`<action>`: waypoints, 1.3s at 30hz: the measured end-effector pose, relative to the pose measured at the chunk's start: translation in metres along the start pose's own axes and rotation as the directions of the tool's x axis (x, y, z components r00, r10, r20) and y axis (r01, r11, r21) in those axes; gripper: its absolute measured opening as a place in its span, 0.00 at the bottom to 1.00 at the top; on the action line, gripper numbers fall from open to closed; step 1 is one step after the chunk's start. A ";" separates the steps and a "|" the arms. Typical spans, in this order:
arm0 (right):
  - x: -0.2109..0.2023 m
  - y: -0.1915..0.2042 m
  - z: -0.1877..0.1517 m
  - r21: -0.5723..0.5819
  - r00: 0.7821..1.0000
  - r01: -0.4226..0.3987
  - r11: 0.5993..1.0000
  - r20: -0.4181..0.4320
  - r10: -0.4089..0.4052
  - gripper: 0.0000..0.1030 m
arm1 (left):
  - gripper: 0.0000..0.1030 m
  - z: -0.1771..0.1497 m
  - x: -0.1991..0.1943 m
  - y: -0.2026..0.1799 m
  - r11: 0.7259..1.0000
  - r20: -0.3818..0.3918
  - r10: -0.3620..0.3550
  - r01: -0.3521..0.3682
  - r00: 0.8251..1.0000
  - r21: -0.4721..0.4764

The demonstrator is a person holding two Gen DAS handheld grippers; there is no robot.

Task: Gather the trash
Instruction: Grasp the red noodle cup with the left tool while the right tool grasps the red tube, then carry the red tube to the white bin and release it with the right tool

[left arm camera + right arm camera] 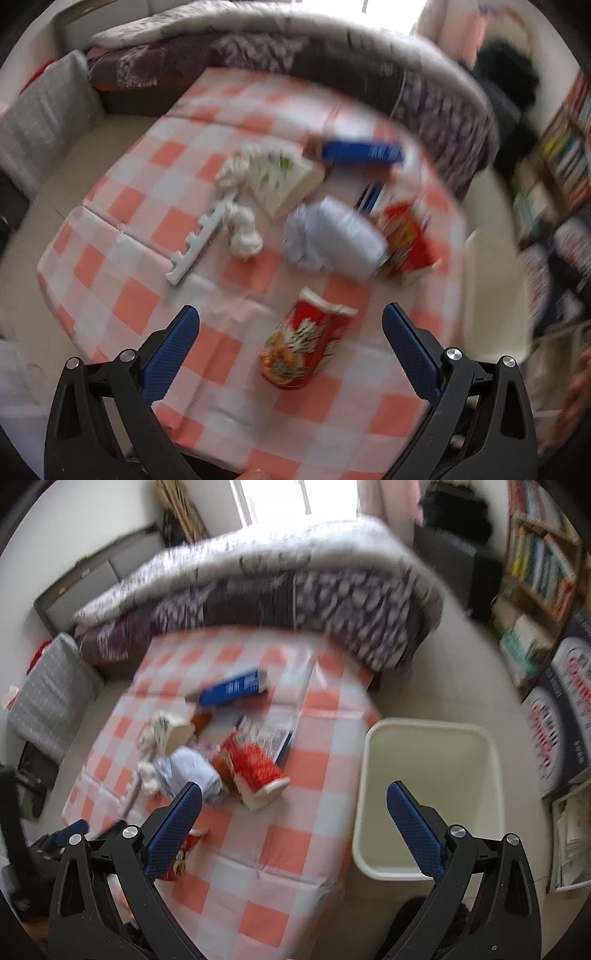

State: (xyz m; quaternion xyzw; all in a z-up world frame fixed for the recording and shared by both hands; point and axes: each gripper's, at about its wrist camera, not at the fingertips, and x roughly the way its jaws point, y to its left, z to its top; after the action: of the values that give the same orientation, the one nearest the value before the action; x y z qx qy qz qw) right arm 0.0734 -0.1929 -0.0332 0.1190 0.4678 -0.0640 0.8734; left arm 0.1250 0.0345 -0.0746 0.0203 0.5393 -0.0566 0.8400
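Note:
A low table with an orange-and-white checked cloth holds the trash. A red noodle cup lies on its side just ahead of my open left gripper, between the fingers' line but not held. Farther back lie a crumpled pale plastic bag, a second red cup, white tissue wads, a tissue box and a blue carton. My right gripper is open and empty above the table's right edge. The cream bin stands on the floor beside the table.
A white notched plastic strip lies at the table's left. A quilt-covered sofa runs behind the table. Bookshelves and stacked boxes fill the right side. A grey cushion sits at the left.

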 end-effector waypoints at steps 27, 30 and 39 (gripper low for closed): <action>0.171 0.044 0.013 -0.087 0.953 -0.052 0.995 -0.301 0.024 0.64 | 0.45 0.007 0.026 0.025 0.998 -0.059 -0.068 0.067 0.996 -0.011; 0.166 0.048 0.016 -0.075 0.962 -0.062 0.995 -0.270 0.040 0.49 | 0.45 0.011 0.026 0.025 0.997 -0.044 -0.070 0.069 0.997 -0.028; 0.129 0.045 0.024 -0.054 0.981 -0.094 0.994 -0.172 0.083 0.37 | 0.45 0.017 0.007 0.033 0.991 0.067 -0.094 0.100 0.993 -0.088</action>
State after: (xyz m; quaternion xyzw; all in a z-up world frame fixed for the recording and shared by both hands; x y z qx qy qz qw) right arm 0.1738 -0.1563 -0.1214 0.1178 0.5366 -0.0002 0.8356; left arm 0.1471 0.0647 -0.0749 -0.0461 0.5149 -0.0734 0.8529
